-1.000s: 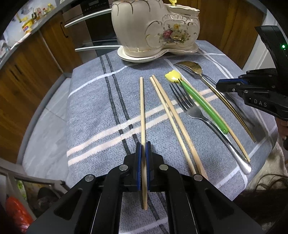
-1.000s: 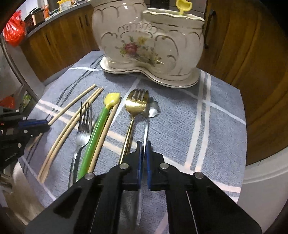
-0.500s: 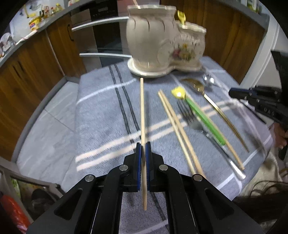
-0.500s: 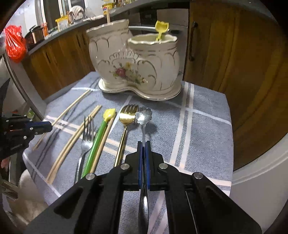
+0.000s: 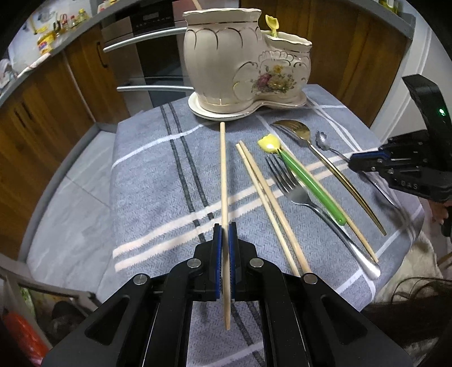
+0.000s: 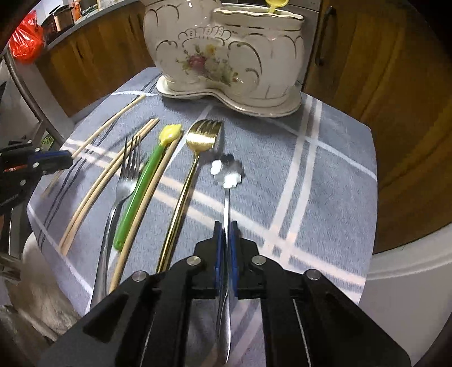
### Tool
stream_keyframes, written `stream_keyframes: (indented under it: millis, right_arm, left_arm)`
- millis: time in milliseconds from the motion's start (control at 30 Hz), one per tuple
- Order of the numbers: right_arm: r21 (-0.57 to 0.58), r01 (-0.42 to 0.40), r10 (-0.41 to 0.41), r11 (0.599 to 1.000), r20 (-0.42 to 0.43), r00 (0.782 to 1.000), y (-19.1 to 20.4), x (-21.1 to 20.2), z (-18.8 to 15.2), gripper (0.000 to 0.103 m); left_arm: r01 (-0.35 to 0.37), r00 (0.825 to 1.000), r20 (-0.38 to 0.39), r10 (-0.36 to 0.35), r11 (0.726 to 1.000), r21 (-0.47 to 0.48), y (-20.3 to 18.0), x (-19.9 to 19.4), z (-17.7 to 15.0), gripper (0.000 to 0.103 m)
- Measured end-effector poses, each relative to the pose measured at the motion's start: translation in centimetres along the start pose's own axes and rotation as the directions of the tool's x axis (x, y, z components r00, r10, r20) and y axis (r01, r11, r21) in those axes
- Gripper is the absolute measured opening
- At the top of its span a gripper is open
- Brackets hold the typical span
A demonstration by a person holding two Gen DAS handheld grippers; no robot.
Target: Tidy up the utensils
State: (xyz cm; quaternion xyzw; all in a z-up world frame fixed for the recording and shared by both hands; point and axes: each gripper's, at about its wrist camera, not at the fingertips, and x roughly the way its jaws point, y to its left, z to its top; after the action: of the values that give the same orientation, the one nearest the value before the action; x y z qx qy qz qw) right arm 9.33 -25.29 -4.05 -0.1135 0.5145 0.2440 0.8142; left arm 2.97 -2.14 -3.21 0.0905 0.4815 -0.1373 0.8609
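Note:
My left gripper [image 5: 225, 228] is shut on a single wooden chopstick [image 5: 223, 175], whose far tip points at the cream floral ceramic holder [image 5: 243, 67]. My right gripper [image 6: 226, 225] pinches the handle of a silver flower-bowl spoon [image 6: 228, 175]; its jaws are opening slightly with the handle still between the pads. On the striped grey cloth [image 6: 325, 180] lie a gold fork [image 6: 202, 135], a green-handled yellow spoon [image 6: 141, 186], a silver fork [image 6: 128, 175] and a pair of chopsticks [image 6: 107, 180]. A yellow spoon end [image 6: 278, 4] sticks out of the holder.
Another chopstick [image 6: 147, 203] lies partly under the green handle. Wooden cabinets [image 6: 395, 113] surround the small table, and an oven with steel handles [image 5: 147, 36] stands behind it. The cloth's right half [image 6: 333, 146] carries nothing. A red bag [image 6: 25, 39] sits far left.
The chopstick has come up off the cloth in my left gripper. The flower spoon, first lying beside the gold fork, now sits raised and swung right in my right gripper.

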Motion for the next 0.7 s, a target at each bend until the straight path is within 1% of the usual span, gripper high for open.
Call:
stream_keyframes:
  millis: [167,233,300,400,467,600,700]
  right_arm:
    - [0.003,-0.007,0.007,1.0,0.004,1.0,0.0,0.8,1.2,0.008]
    - [-0.001,-0.013,0.013,1.0,0.014,1.0,-0.1,0.9,1.4,0.003]
    - [0.0,-0.006,0.006,1.0,0.023,1.0,0.0,0.7,1.1,0.003]
    - [0.006,0.007,-0.007,1.0,0.069,0.998,0.0,-0.3,0.7,0.003]
    - [0.02,0.0,-0.003,1.0,0.123,0.992,-0.1,-1.5,0.6,0.003]
    - [0.028,-0.011,0.004,1.0,0.233,0.973,-0.1,-4.1,0.4,0.003]
    - [0.035,-0.017,0.005,0.999,0.311,0.95,-0.4,-6.1,0.5,0.003]
  left_arm:
    - [-0.005,1.0,0.003,0.005,1.0,-0.003,0.2,-0.1,0.0,0.005]
    - [-0.004,1.0,0.006,0.004,1.0,-0.003,0.2,-0.2,0.0,0.005]
    - [-0.002,1.0,0.015,0.002,1.0,-0.004,0.3,-0.3,0.0,0.005]
    - [0.0,0.999,0.037,0.001,1.0,-0.01,0.6,-0.7,0.2,0.005]
    - [0.005,0.998,0.057,-0.005,1.0,-0.015,0.8,-1.2,0.5,0.005]
    - [0.028,0.992,0.122,-0.027,1.0,-0.006,0.6,-3.0,1.1,0.005]
    - [0.046,0.985,0.166,-0.047,0.999,0.011,0.3,-4.3,1.6,0.005]
